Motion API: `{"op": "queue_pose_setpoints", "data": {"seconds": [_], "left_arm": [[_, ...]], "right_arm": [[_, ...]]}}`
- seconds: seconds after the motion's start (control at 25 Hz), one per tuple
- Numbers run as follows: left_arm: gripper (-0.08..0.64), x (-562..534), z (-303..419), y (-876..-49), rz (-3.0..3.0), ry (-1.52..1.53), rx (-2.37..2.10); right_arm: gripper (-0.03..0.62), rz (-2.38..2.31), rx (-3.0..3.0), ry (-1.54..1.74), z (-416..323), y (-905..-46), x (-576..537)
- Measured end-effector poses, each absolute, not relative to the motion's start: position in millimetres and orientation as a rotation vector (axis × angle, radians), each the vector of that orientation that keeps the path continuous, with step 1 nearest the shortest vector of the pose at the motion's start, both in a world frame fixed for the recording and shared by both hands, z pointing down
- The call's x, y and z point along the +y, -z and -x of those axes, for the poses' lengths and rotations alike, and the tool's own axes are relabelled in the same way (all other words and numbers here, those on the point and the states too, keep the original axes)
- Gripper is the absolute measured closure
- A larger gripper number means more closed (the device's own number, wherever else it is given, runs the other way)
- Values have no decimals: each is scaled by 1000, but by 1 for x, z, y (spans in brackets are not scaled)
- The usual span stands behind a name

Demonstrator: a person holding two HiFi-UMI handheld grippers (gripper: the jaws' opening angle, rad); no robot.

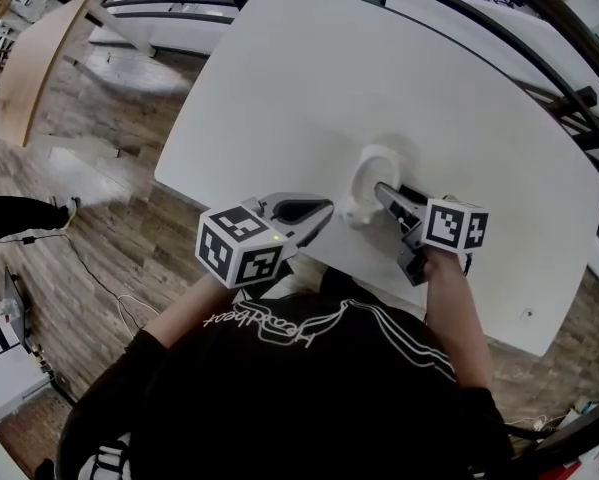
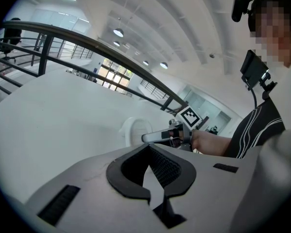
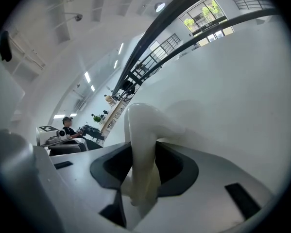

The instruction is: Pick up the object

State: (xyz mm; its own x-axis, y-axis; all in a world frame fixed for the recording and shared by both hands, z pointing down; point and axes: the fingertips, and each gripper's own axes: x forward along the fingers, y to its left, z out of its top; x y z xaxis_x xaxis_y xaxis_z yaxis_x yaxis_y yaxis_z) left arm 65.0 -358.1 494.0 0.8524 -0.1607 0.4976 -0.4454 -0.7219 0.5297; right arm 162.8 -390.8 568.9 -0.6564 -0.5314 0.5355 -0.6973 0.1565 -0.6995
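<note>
The white object (image 1: 371, 183) is a glossy, ring-shaped, cup-like piece that stands on the white table (image 1: 309, 98) near its front edge. My right gripper (image 1: 382, 192) reaches it from the right. In the right gripper view a curved white part of the object (image 3: 141, 149) fills the gap between the jaws, which are closed against it. My left gripper (image 1: 317, 212) hovers left of the object, shut and empty. The left gripper view shows the object (image 2: 134, 130) ahead with the right gripper (image 2: 152, 137) at it.
The table's front edge (image 1: 309, 258) lies just under both grippers, with wooden floor (image 1: 109, 198) to the left. A black railing (image 1: 539, 58) curves behind the table. The person's dark-sleeved body (image 1: 309, 388) fills the bottom of the head view.
</note>
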Motion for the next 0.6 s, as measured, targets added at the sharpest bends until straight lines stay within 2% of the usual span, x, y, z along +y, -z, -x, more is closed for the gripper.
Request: {"op": "queue_pose_setpoints", "data": {"seconds": [0.6], "left_arm": [[552, -346, -55, -488, -2389, -555, -458]], "right_arm": [[460, -1278, -2328, -1520, -160, -559, -383]]}}
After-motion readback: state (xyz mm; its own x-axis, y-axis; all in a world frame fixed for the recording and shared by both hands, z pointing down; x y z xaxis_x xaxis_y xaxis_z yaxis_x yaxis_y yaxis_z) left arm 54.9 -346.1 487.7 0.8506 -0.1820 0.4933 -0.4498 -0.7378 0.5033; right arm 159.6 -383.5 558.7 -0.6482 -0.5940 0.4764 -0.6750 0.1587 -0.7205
